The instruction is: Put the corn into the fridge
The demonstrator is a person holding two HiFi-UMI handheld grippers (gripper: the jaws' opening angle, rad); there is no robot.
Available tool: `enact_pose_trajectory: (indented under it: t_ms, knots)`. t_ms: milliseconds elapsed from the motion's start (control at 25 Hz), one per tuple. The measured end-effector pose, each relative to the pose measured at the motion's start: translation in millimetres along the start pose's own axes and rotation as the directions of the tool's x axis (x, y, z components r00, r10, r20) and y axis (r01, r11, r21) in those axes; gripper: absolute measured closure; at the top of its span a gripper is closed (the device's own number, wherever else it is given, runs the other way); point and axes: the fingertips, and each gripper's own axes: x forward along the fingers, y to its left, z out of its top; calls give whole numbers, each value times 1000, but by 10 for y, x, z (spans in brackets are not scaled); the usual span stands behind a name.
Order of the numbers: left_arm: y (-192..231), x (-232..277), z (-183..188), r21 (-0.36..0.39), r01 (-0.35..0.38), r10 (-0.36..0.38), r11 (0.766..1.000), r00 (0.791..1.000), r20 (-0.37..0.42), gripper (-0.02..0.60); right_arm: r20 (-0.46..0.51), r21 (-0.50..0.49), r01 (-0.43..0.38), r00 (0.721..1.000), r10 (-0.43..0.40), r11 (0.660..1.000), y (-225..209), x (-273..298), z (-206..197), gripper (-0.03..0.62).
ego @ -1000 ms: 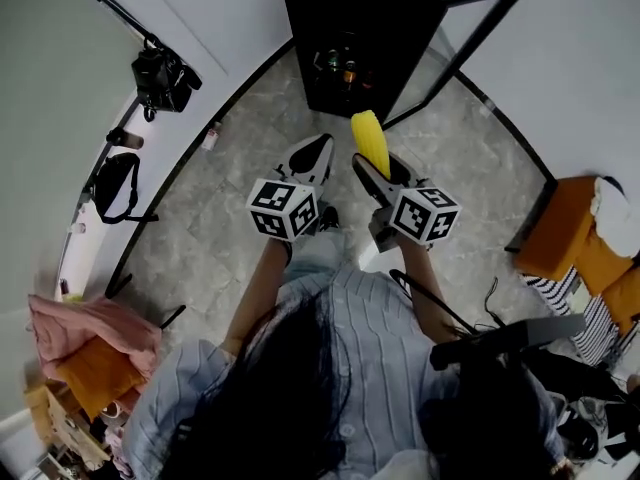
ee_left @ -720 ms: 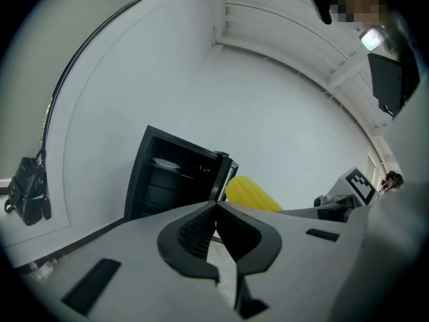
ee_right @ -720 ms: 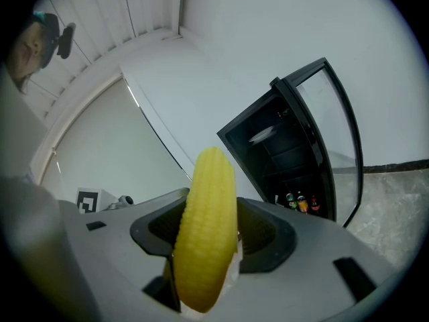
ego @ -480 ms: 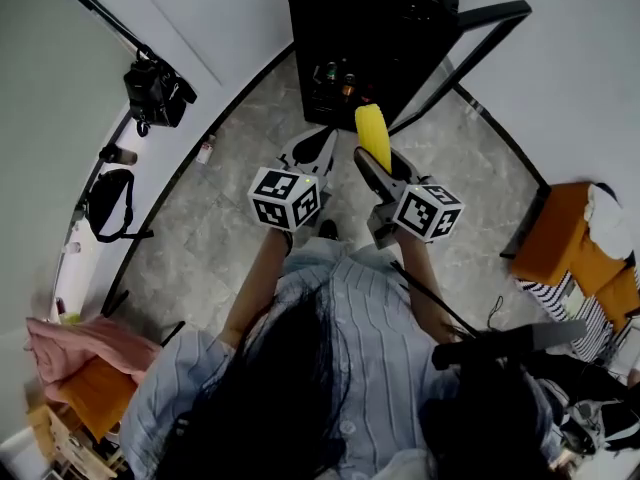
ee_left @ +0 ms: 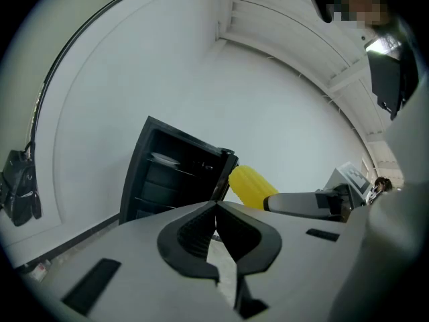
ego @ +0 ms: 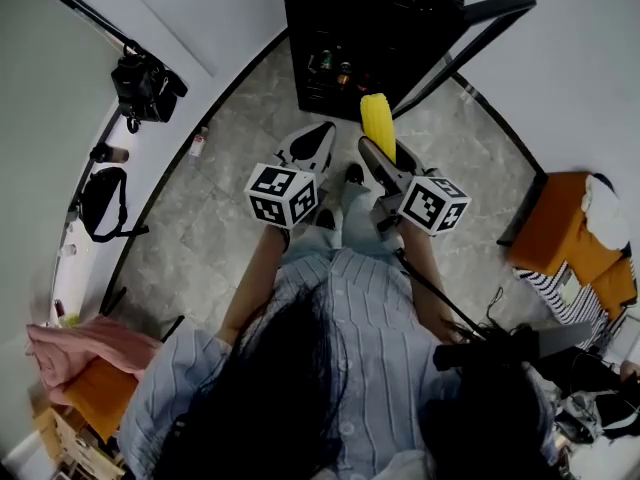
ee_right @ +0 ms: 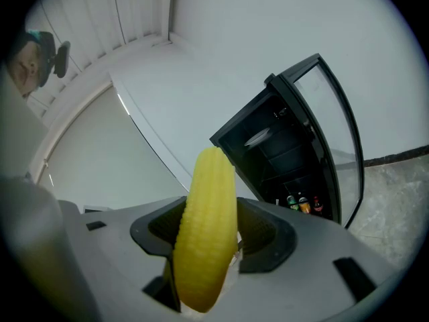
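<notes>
A yellow corn cob [ego: 377,128] [ee_right: 208,227] stands upright between the jaws of my right gripper [ego: 383,156], which is shut on it. The cob also shows in the left gripper view, where the corn [ee_left: 249,185] sticks out to the right of the jaws. My left gripper [ego: 310,146] [ee_left: 216,210] is held beside the right one, shut and empty. Straight ahead stands a small black fridge [ego: 360,28] [ee_right: 281,156] [ee_left: 171,176] with its glass door [ego: 470,38] swung open. Several bottles [ego: 335,68] [ee_right: 303,203] stand on its lowest shelf.
A black camera bag [ego: 145,83] and another black bag [ego: 105,203] lie by the curved wall at the left. An orange seat with cloths [ego: 570,233] stands at the right. Pink cloth [ego: 80,343] lies at the lower left. Grey stone floor [ego: 230,158] lies before the fridge.
Both grippers, with the corn, have moved forward toward the open fridge, which now sits closer at the top of the head view. The jaws hold as before.
</notes>
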Motion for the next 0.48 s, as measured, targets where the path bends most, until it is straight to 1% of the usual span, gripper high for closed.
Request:
enact_pose_trajectory:
  t_ms: [80, 200, 480]
  knots:
    - [61, 42, -21, -12, -1, 1, 1000, 1000, -1, 574, -10, 12, 8, 1000, -8, 1000, -70, 57, -12, 358]
    - [194, 106, 47, -33, -10, 10, 999, 1000, 19, 574, -25, 16, 16, 1000, -15, 1000, -122, 171, 9, 358]
    - [449, 373, 137, -68, -28, 29, 997, 999, 23, 572, -53, 19, 7, 999, -6, 1000, -317, 525, 212, 358]
